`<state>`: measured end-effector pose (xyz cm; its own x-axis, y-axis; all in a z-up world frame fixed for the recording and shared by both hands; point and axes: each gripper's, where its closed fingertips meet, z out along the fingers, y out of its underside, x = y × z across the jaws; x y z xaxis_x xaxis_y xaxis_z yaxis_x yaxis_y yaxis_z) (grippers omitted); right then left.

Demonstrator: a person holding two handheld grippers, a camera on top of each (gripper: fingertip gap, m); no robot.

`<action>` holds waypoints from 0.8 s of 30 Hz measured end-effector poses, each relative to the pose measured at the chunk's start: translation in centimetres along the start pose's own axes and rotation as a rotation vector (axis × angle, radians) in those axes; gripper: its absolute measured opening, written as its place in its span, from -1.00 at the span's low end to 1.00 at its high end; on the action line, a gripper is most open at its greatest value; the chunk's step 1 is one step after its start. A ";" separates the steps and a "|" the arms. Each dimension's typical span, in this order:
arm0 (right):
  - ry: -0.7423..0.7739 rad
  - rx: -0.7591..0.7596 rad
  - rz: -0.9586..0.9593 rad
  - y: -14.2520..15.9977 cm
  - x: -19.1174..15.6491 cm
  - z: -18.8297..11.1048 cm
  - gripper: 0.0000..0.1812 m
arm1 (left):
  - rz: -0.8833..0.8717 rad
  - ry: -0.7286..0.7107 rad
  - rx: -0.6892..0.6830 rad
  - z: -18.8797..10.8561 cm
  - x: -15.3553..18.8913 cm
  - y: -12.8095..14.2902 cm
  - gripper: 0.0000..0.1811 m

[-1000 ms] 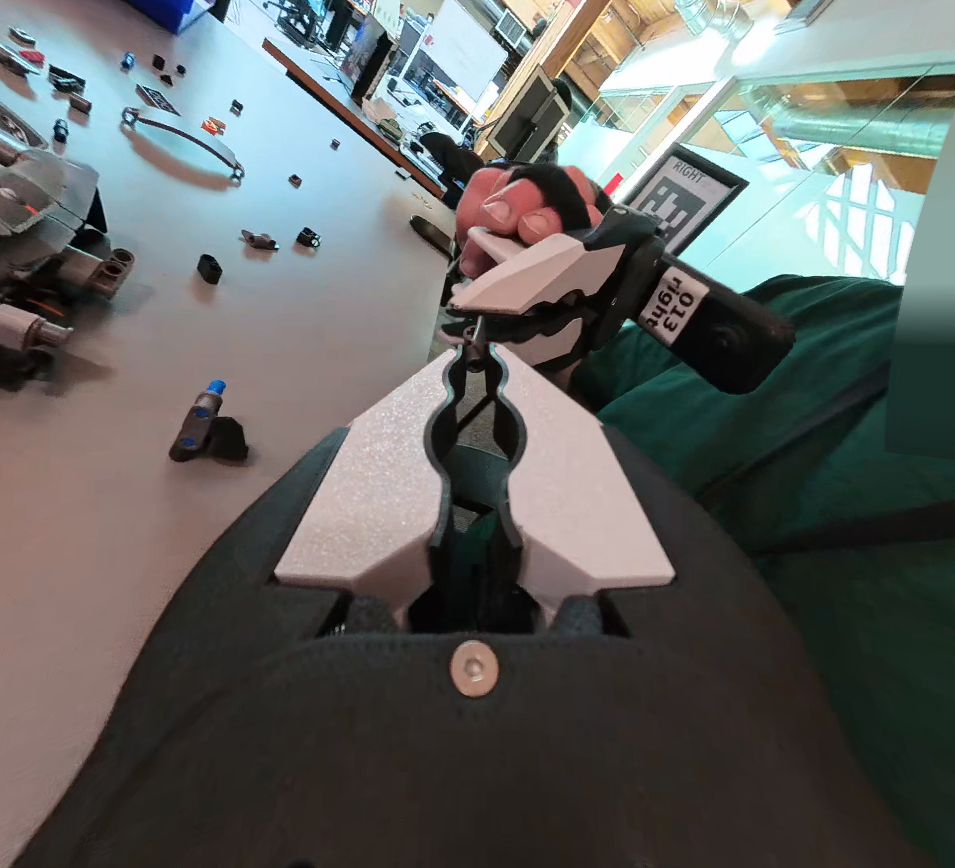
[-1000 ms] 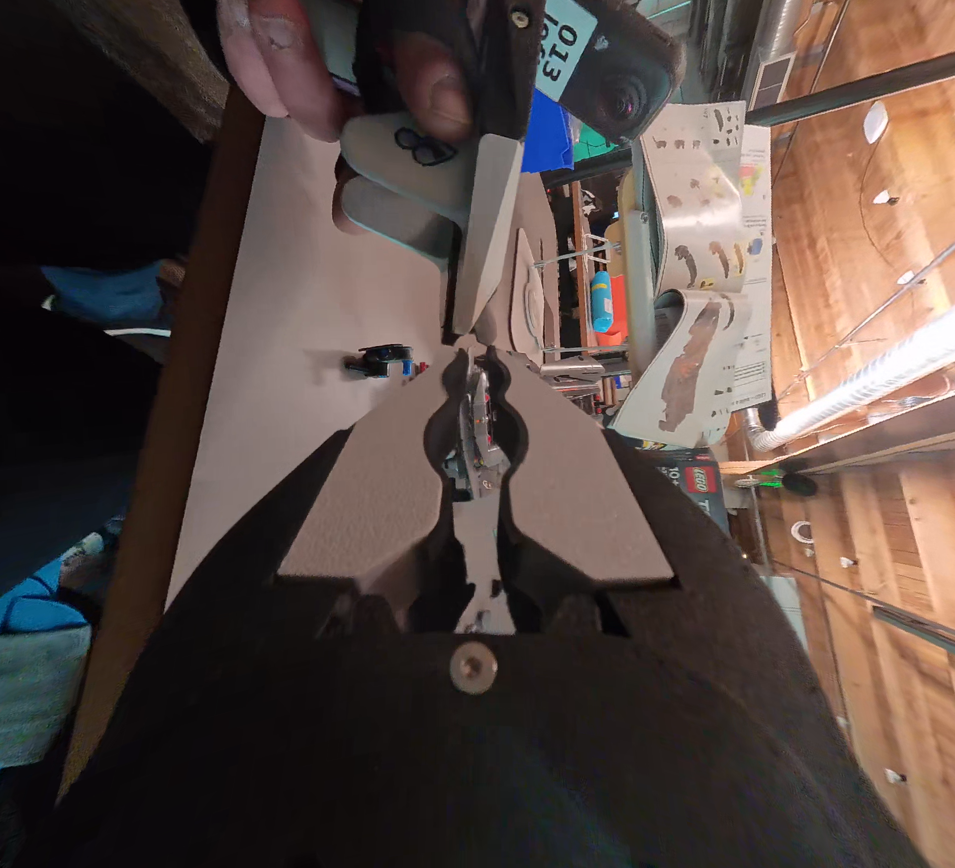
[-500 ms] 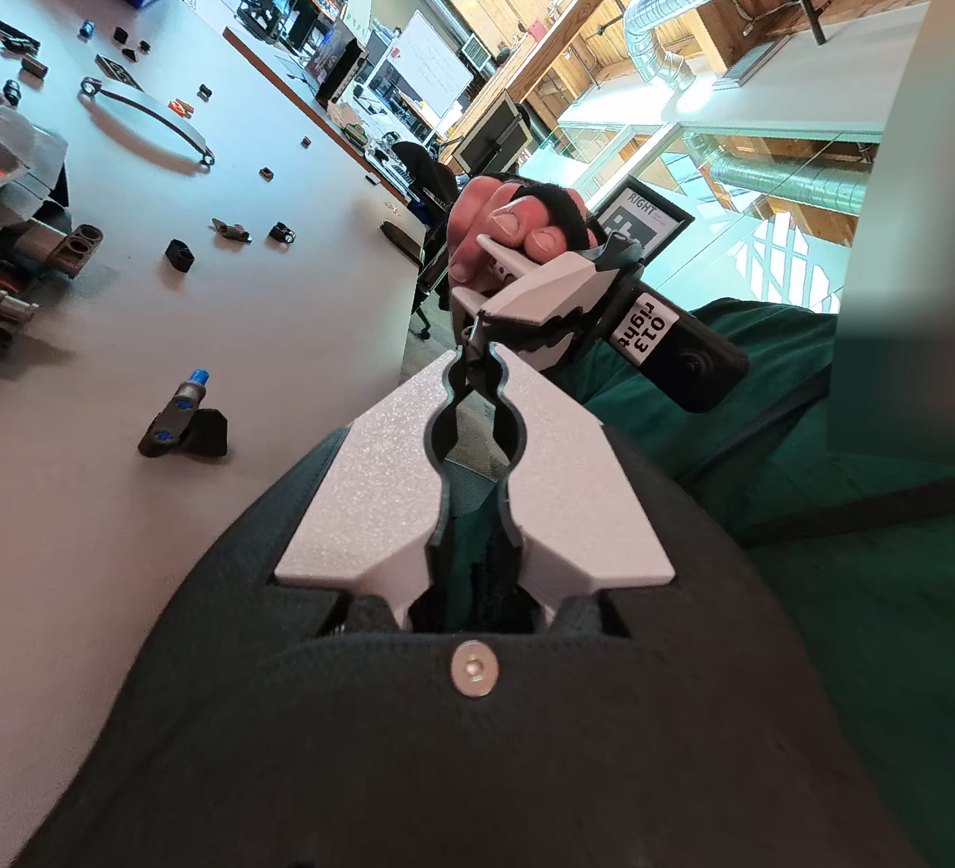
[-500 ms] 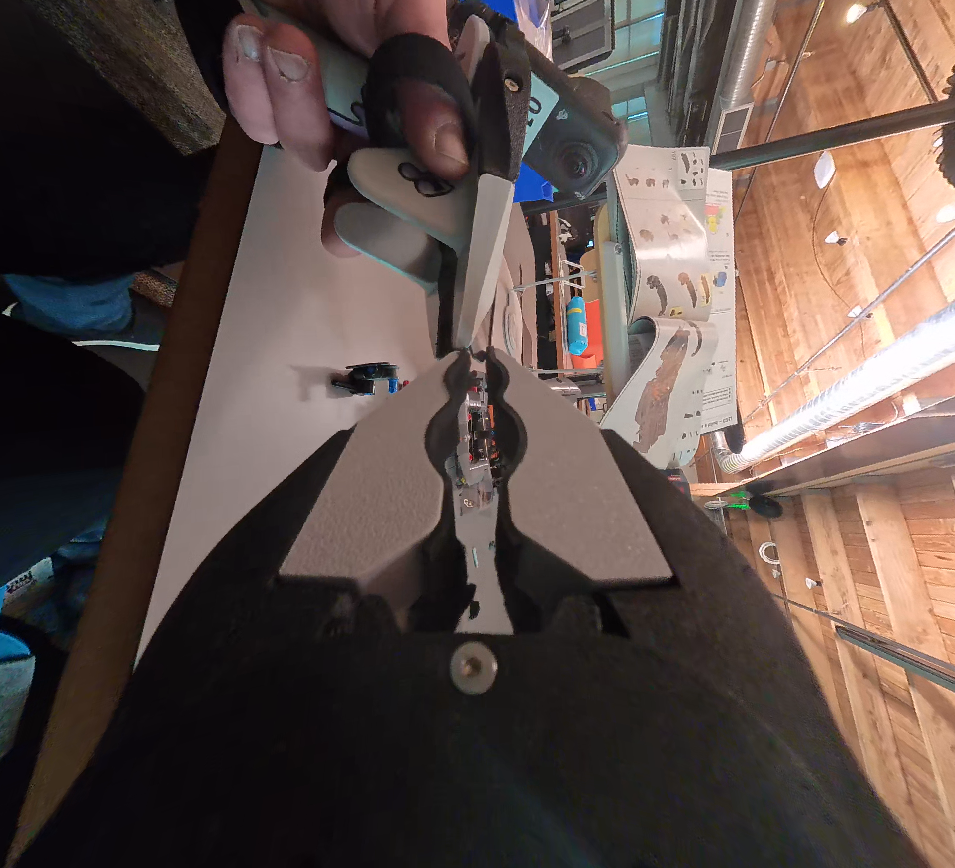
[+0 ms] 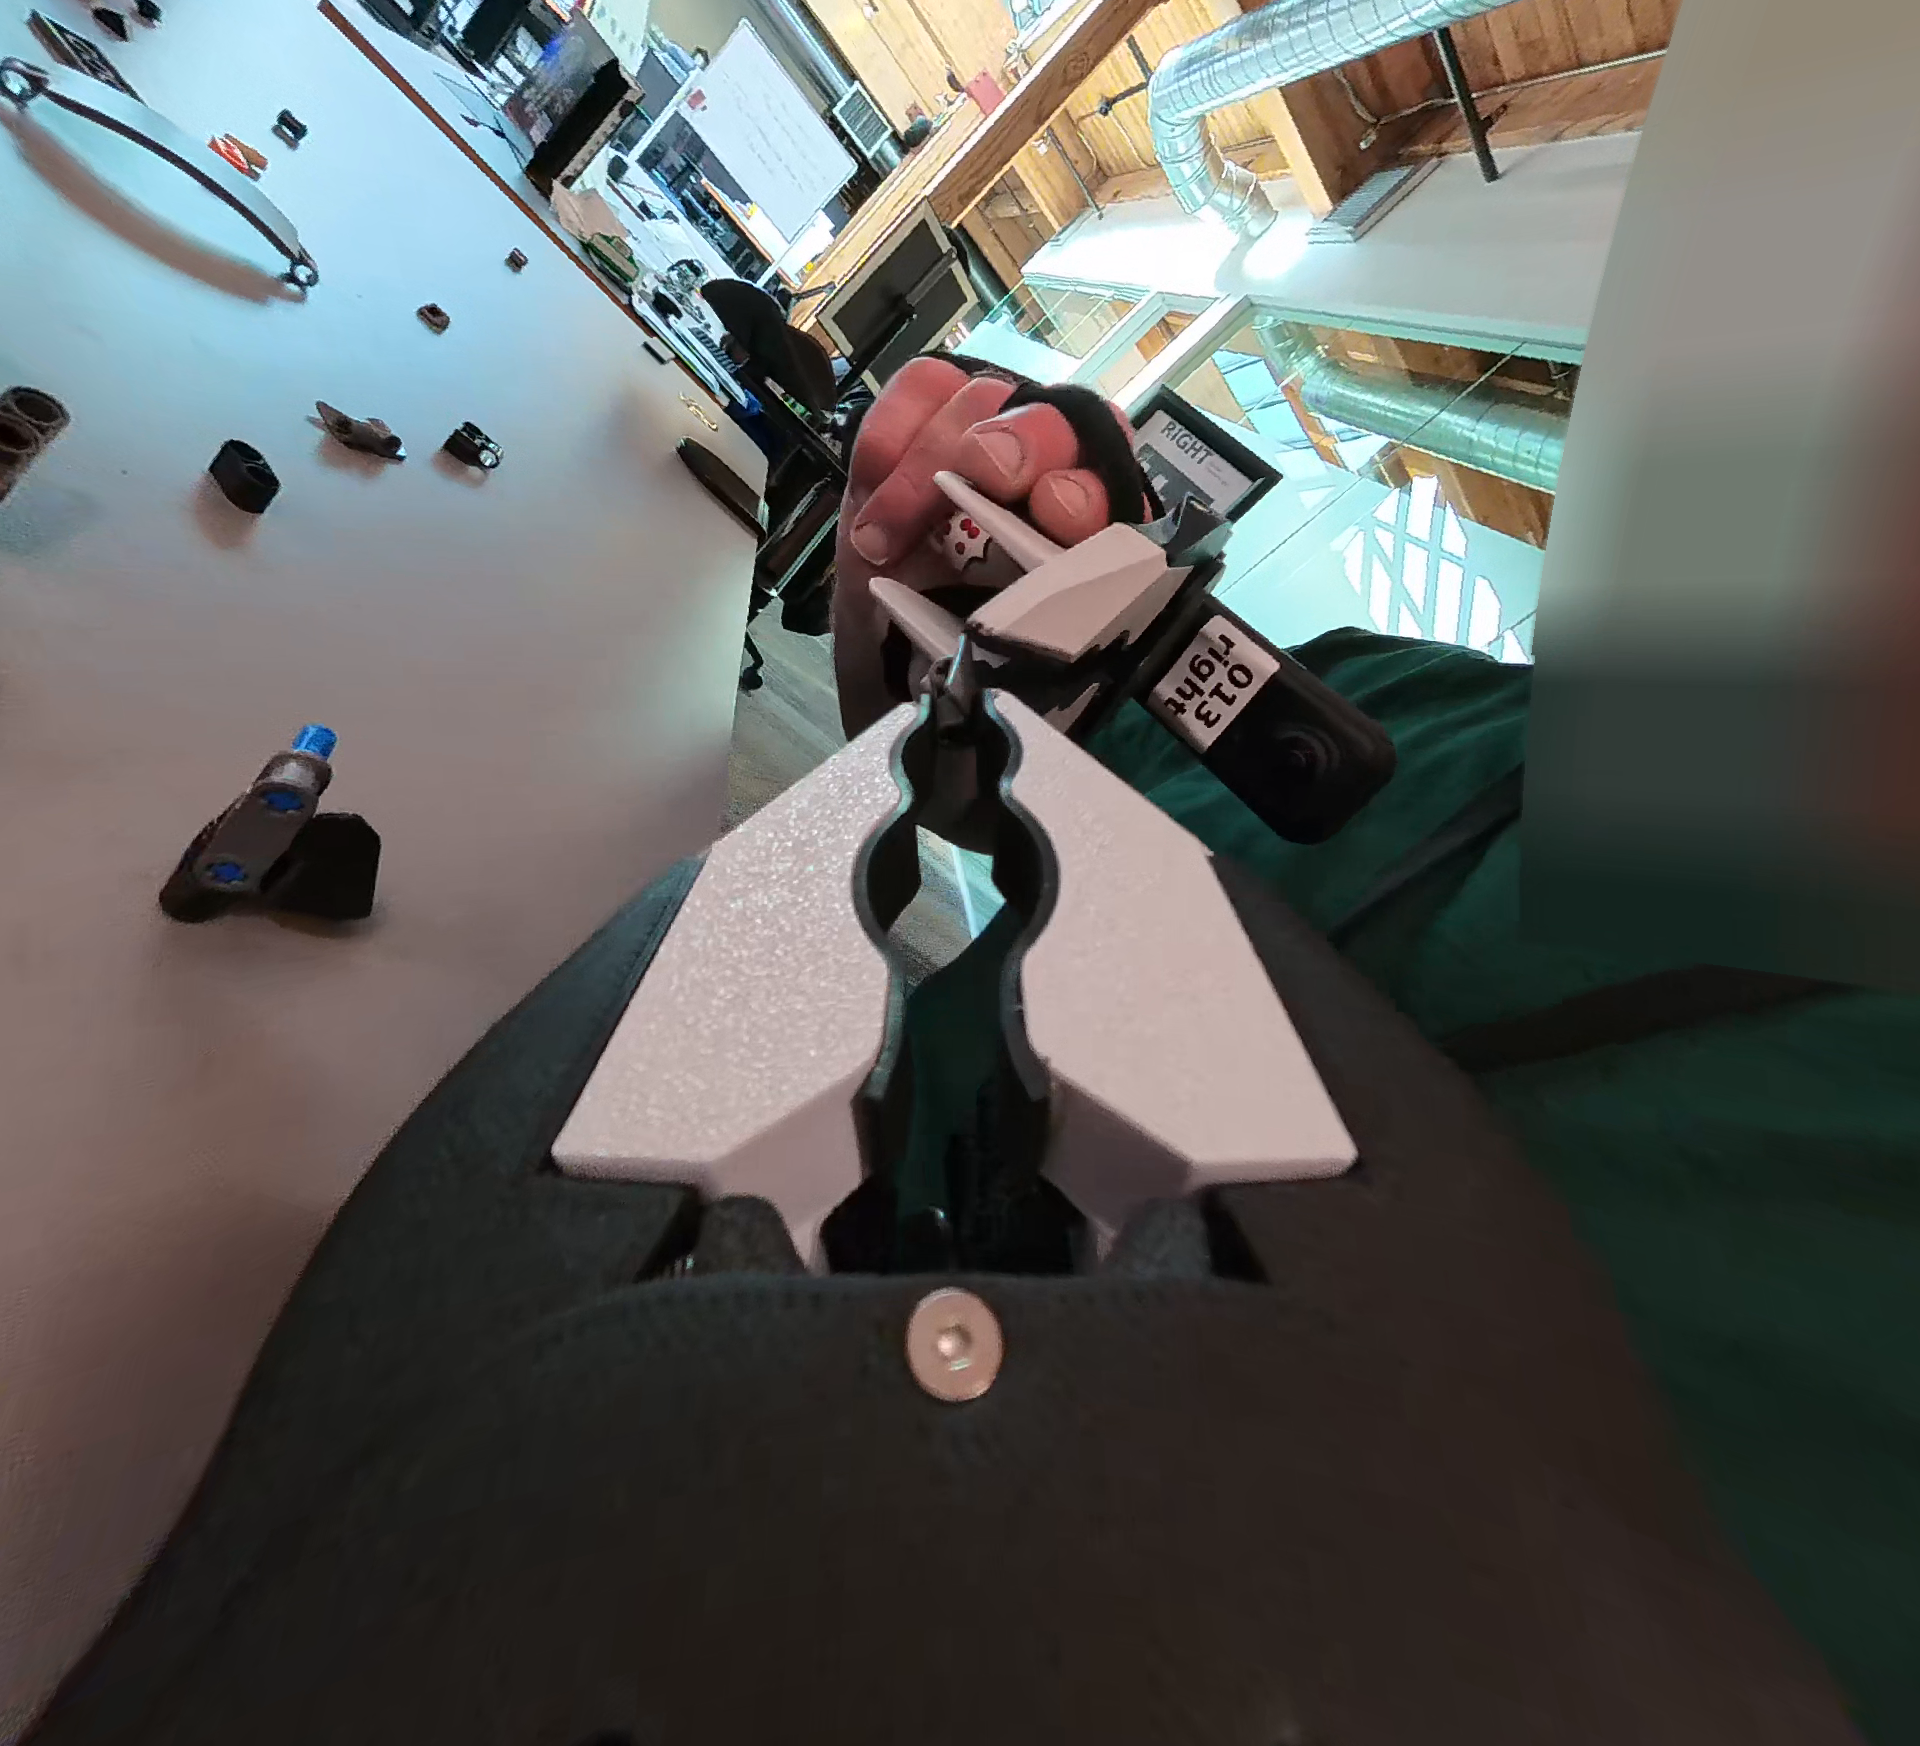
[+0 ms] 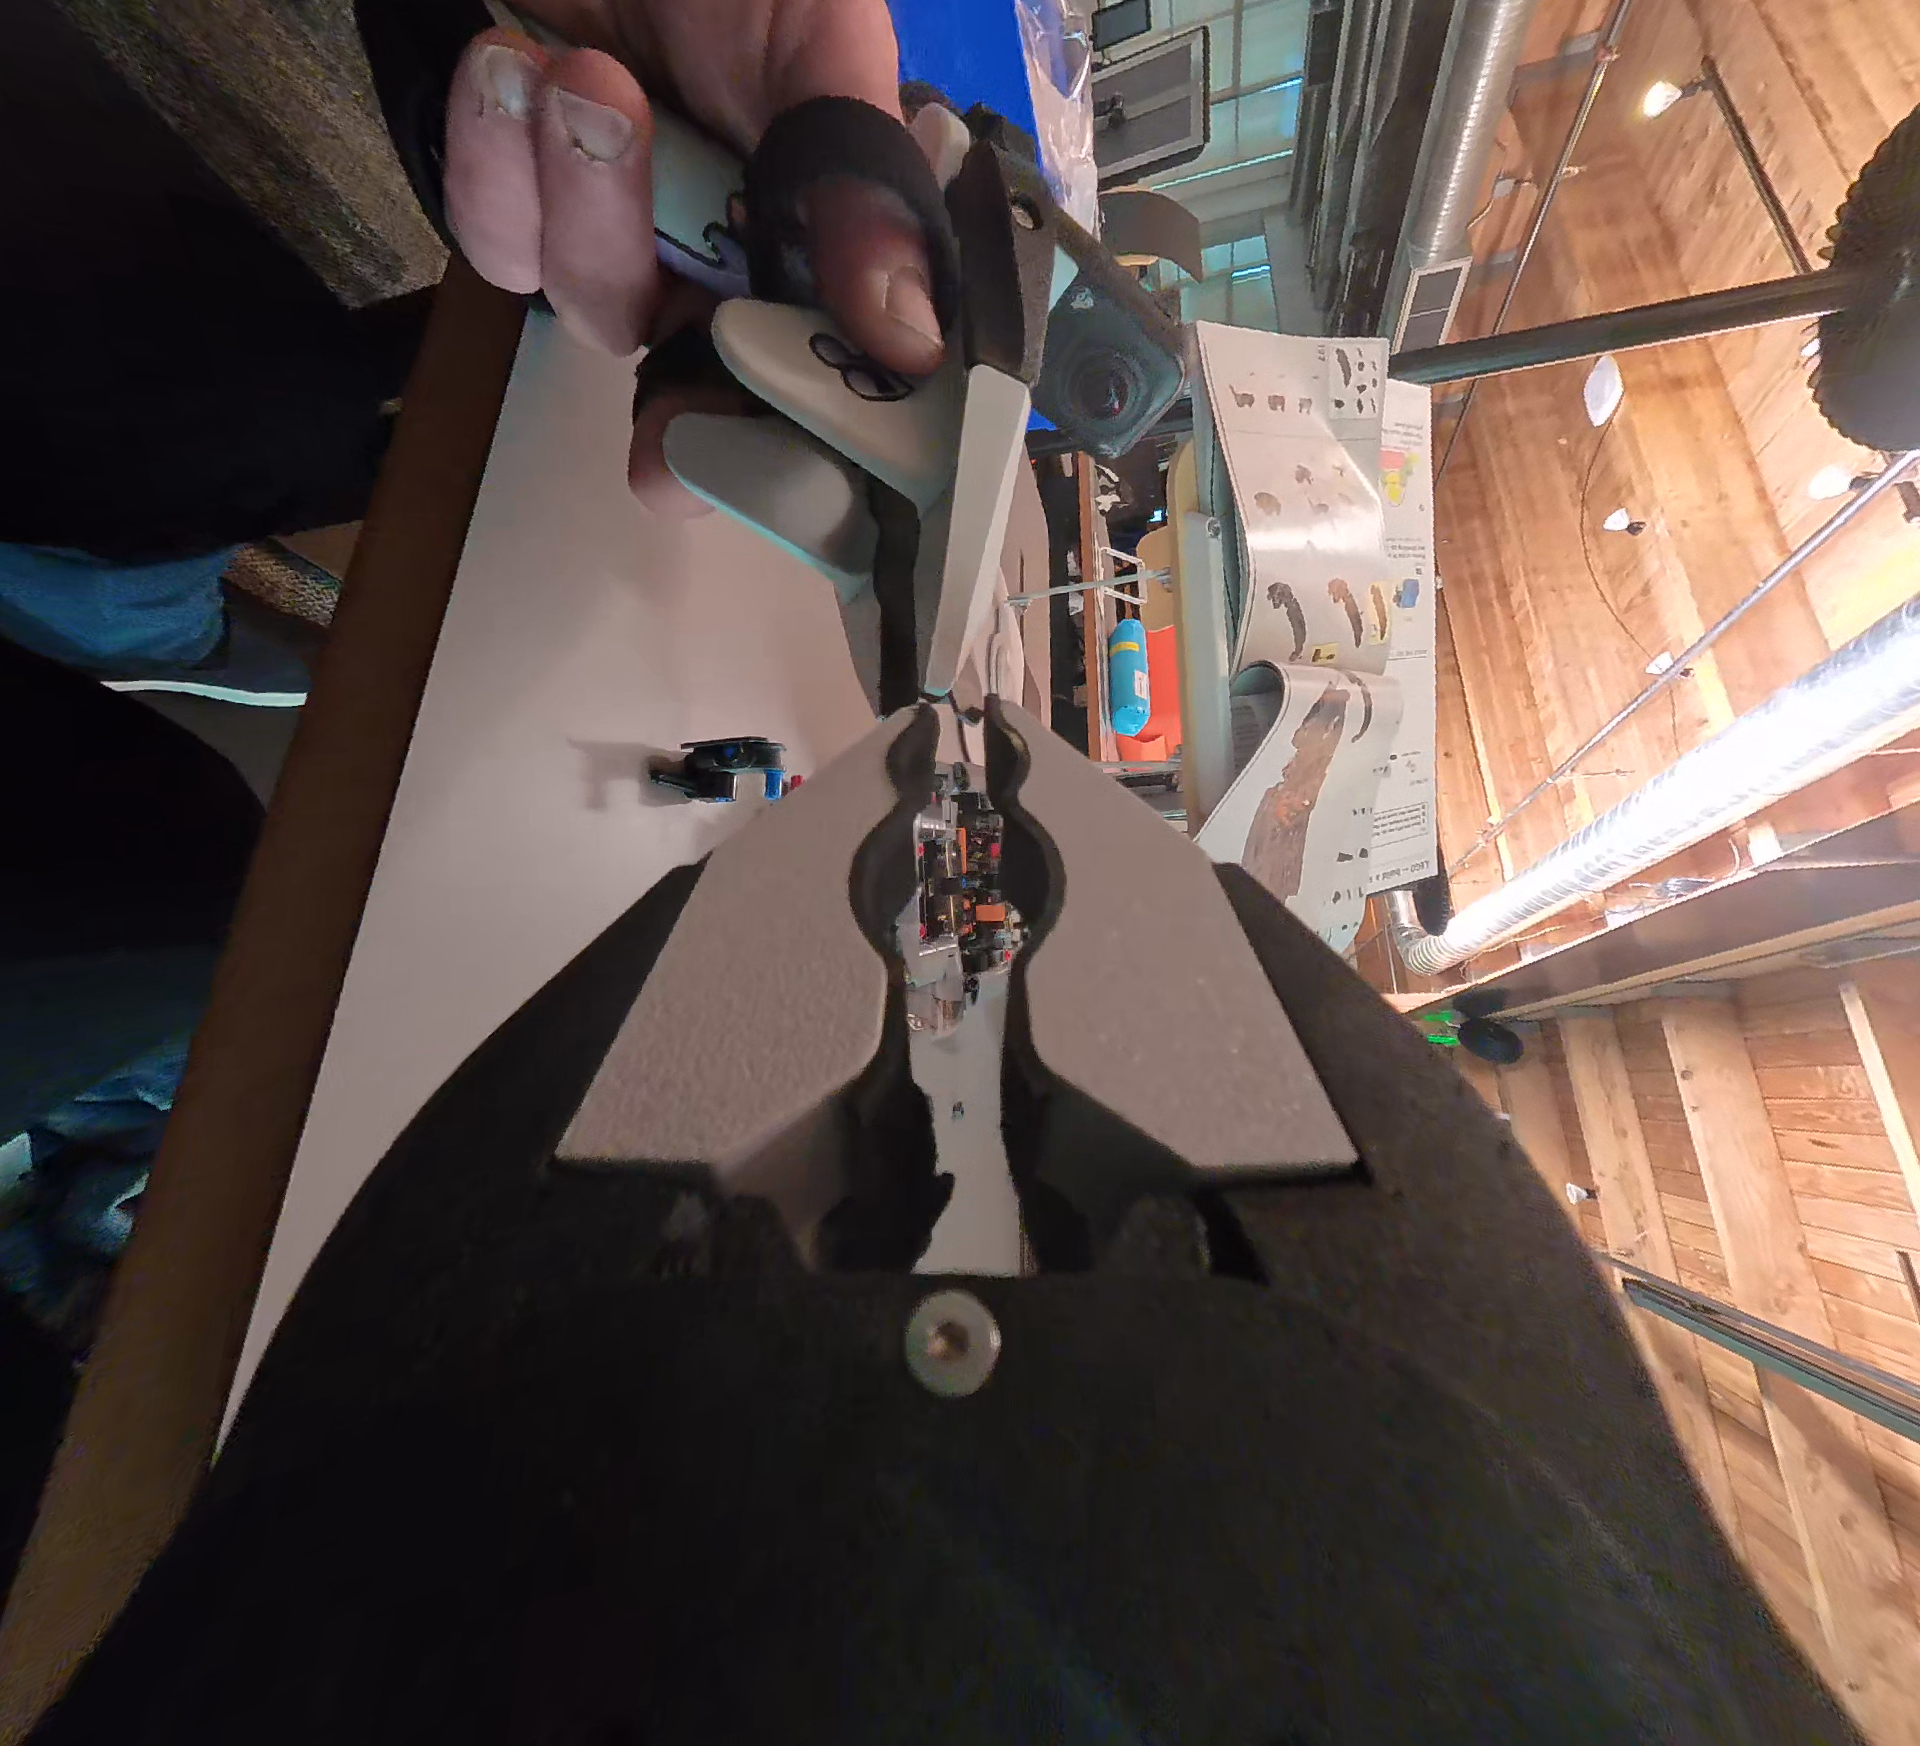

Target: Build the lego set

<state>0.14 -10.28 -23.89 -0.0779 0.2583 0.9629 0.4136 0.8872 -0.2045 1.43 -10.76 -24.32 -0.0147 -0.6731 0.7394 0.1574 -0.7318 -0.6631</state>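
Note:
My left gripper [image 5: 951,709] is shut on a small thin black lego piece [image 5: 954,673] that sticks out past its tips. It is held in the air off the table's front edge. My right gripper [image 6: 958,711] meets it tip to tip. Its jaws stand a narrow gap apart around the same black piece [image 6: 968,715]. In the left wrist view a hand holds the right gripper [image 5: 940,642] just beyond my left tips. In the right wrist view the left gripper's finger [image 6: 966,553] comes down edge-on from above. The partly built lego model [image 6: 961,875] shows through the right jaws.
On the white table [image 5: 468,657] lie a grey piece with blue pins [image 5: 265,839], also seen in the right wrist view [image 6: 727,766], a long curved black piece [image 5: 156,158] and several small black parts [image 5: 244,475]. An instruction booklet [image 6: 1320,553] stands at the back. My left and right fingertips are right by each other.
Both grippers stay tip to tip while tilting and shifting a little. The gap between the right gripper's tips has widened slightly. The left stays shut.

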 end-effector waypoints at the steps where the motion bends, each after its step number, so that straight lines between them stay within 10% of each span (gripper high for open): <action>1: -0.002 0.002 -0.006 0.0 0.0 0.0 -0.93 | -0.005 0.002 -0.003 0.0 0.0 0.0 -0.94; 24: -0.047 0.004 -0.140 0.0 -0.9 -0.1 -0.96 | -0.108 0.064 -0.068 0.6 0.1 1.1 -0.95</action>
<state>0.33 -10.55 -24.72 -0.1771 0.1492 0.9728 0.3923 0.9172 -0.0693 2.16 -11.60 -24.91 -0.0911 -0.5942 0.7991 0.0842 -0.8042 -0.5884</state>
